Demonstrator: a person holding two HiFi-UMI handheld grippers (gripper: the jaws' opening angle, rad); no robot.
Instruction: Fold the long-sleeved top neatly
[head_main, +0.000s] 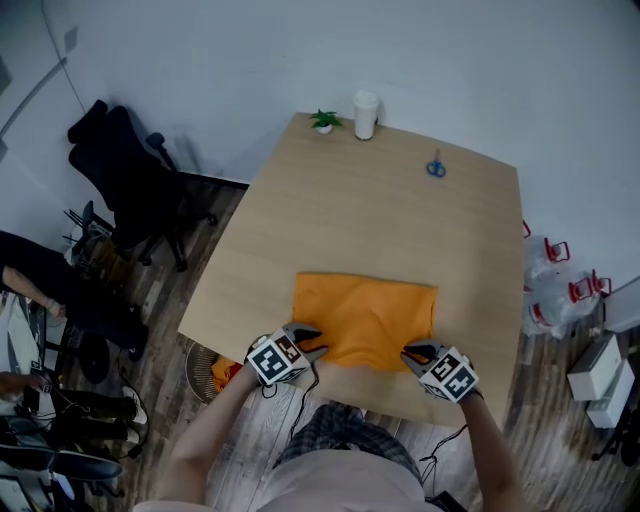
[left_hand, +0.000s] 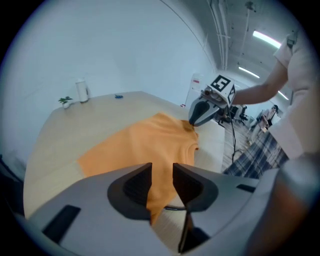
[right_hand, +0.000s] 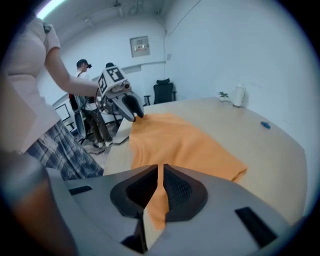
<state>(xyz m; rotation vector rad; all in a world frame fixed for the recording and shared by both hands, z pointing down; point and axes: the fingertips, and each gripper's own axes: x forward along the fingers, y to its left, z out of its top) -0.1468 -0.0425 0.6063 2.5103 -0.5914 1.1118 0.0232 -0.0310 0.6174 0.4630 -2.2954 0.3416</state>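
Note:
An orange long-sleeved top (head_main: 365, 315) lies folded into a rectangle on the near part of the wooden table (head_main: 380, 210). My left gripper (head_main: 312, 345) is at its near left corner. In the left gripper view the cloth (left_hand: 135, 145) fills the gap between the jaws (left_hand: 162, 187), and a tip of it hangs past them. My right gripper (head_main: 412, 352) is at the near right corner. Its jaws (right_hand: 161, 187) are almost together on a thin fold of the cloth (right_hand: 180, 142). Each gripper shows in the other's view, nipping its own corner.
At the table's far edge stand a white cup (head_main: 365, 114) and a small potted plant (head_main: 323, 121), with a small blue object (head_main: 436, 168) to their right. A black office chair (head_main: 130, 170) is on the floor at the left. The near table edge runs just behind both grippers.

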